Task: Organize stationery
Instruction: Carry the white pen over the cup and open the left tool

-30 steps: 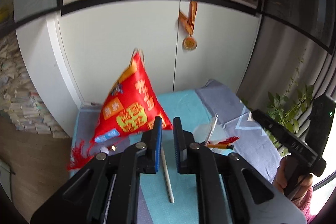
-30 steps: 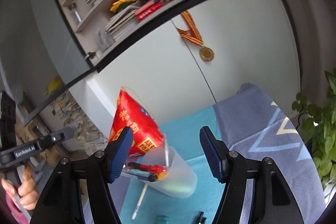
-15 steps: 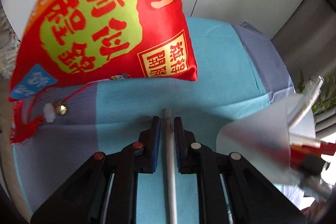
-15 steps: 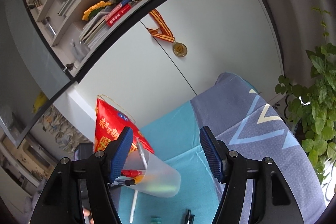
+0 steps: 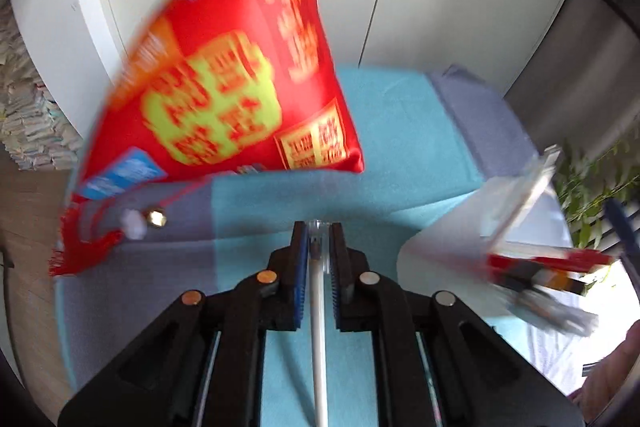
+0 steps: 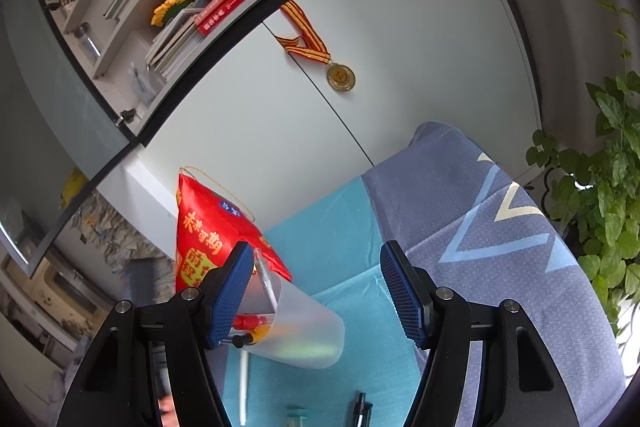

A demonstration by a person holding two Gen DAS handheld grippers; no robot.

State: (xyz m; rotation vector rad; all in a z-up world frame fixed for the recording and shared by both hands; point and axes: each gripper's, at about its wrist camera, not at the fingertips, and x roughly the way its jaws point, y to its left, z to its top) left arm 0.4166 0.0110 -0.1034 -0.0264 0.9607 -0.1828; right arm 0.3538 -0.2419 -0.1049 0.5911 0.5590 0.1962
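White plastic pen (image 5: 319, 327) lies on the teal cloth (image 5: 404, 155), clamped between the narrowed left gripper (image 5: 317, 267) pads. Right gripper (image 6: 318, 291) stands wide, empty, with the frosted translucent cup (image 6: 304, 331) of pens lying just beyond its left finger.

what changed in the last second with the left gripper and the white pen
The left gripper came down from above the table onto the white pen, and its jaws now stand shut around the pen. The right gripper stayed open, and the frosted cup with pens still lies on its side.

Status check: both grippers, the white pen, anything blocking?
Left gripper shut on white pen. Right gripper open, empty. Frosted cup right of pen; path clear.
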